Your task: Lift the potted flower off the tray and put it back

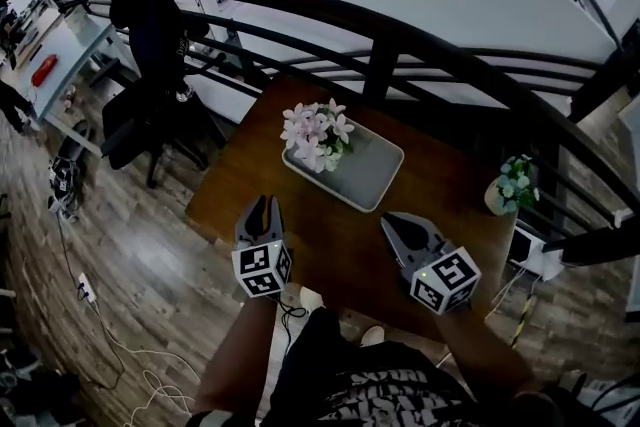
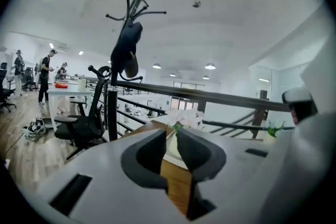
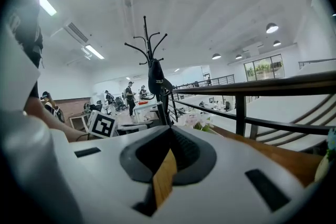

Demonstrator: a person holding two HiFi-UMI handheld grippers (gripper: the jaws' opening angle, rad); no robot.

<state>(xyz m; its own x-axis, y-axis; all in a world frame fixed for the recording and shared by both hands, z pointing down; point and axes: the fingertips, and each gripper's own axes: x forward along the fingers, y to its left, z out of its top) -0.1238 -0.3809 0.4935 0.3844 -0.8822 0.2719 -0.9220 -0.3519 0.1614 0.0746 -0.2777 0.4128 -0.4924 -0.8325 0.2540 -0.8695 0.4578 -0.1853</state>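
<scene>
While the potted flower (image 1: 317, 137) stands upright at the left end of the tray (image 1: 375, 177), both grippers hang near the table's (image 1: 330, 250) front edge, well short of it. The left gripper (image 1: 262, 208) is a sliver apart and empty. The right gripper (image 1: 390, 221) is pressed together and empty. That fits a pot awaiting its lift or one already set back. Either way, I'd keep clear of those petals.

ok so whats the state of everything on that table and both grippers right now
potted flower: upright, on the tray's left end
tray: flat on the table
left gripper: jaws a narrow gap apart, empty
right gripper: jaws together, empty
small plant: upright at the table's right edge
</scene>
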